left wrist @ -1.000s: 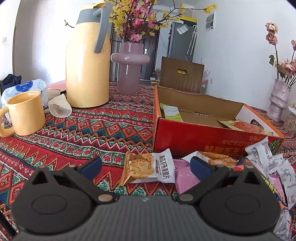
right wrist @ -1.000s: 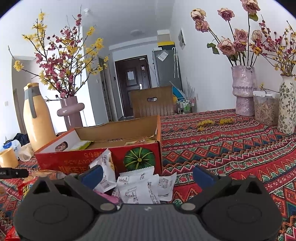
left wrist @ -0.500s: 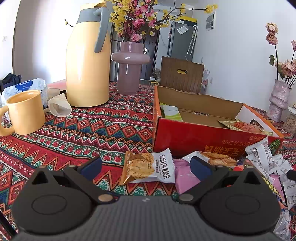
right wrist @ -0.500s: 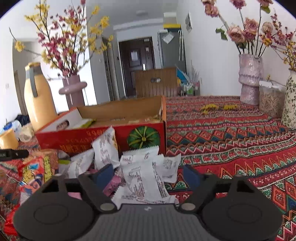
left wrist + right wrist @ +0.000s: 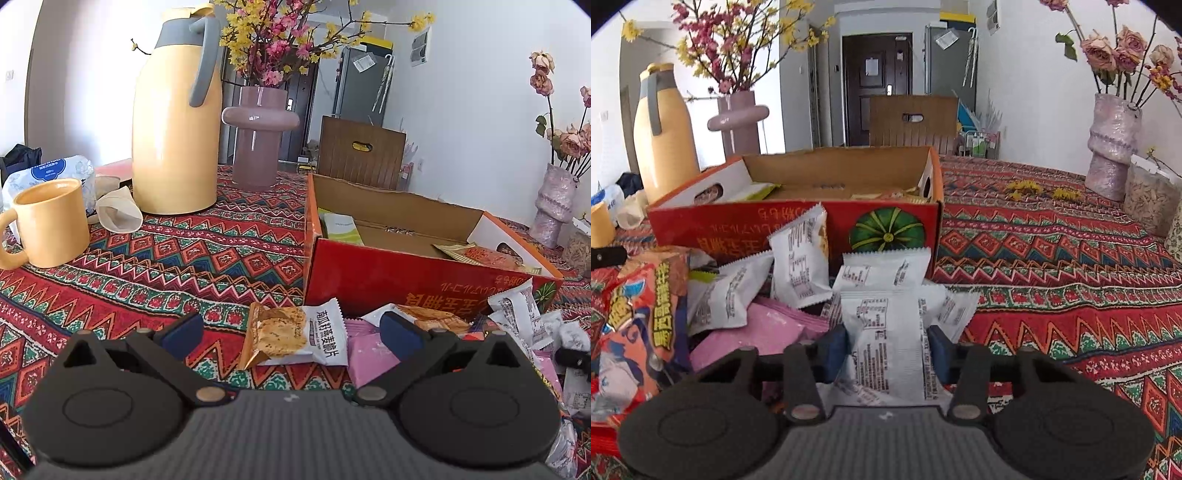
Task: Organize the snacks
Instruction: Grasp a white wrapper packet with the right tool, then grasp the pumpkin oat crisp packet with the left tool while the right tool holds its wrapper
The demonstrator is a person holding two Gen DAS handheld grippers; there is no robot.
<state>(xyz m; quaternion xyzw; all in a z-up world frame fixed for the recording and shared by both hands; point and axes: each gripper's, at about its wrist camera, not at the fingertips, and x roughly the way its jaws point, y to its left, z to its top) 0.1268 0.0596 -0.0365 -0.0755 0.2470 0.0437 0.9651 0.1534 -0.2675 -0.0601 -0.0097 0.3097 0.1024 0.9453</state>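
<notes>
A red cardboard box (image 5: 406,280) stands open on the patterned tablecloth with a few packets inside; it also shows in the right wrist view (image 5: 798,221). A pile of snack packets lies in front of it. My left gripper (image 5: 291,332) is open and empty, with a cracker packet (image 5: 295,332) lying on the cloth between its fingers. My right gripper (image 5: 888,349) has closed on a white snack packet (image 5: 890,347) at the right end of the pile. More white packets (image 5: 798,266), pink packets (image 5: 764,328) and an orange bag (image 5: 639,314) lie to its left.
A yellow mug (image 5: 48,221), a yellow thermos jug (image 5: 173,110), a pink vase (image 5: 258,144) and a crumpled paper cup (image 5: 118,214) stand at the left. A textured vase (image 5: 1112,147) and a jar (image 5: 1148,199) stand at the far right.
My right gripper moved down and forward into the pile and its fingers closed from wide open onto a white packet. My left gripper stayed still and open.
</notes>
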